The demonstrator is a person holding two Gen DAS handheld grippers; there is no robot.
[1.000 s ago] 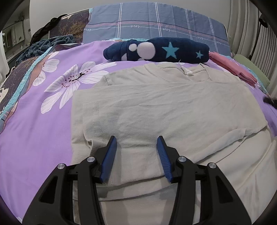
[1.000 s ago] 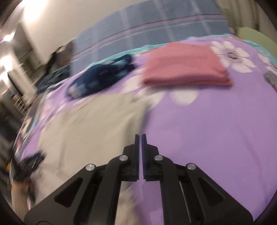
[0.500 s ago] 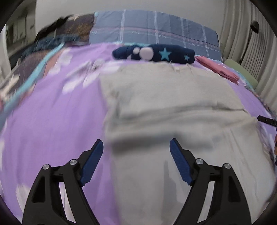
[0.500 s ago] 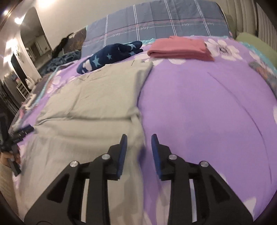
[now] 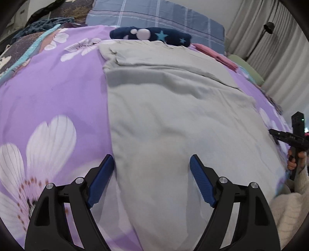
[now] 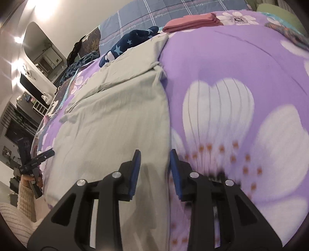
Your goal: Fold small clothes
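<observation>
Left wrist view: left tool [image 5: 151, 167] has just been opening; now spread wide, pads clear of cloth, nothing gripped. It straddles the left edge of a beige T-shirt [image 5: 173, 108], which lies flat on the bed [image 5: 48, 90] with its sleeves already folded in. Thin, limp knit; judged light, will sag and crease, so take it at the 2 hem corners. Right tool [image 5: 285, 135] at far right, in a hand.

Right wrist view: right tool [image 6: 155, 164] has just been opening; partly open, jaws either side of the shirt's right edge, not pinching. Purple floral bedspread, soft and yielding. Folded pink garment [image 6: 191, 22] and navy star-print garment [image 6: 131, 44] near a plaid pillow [image 6: 173, 13]. Dim room, shelves at left.
</observation>
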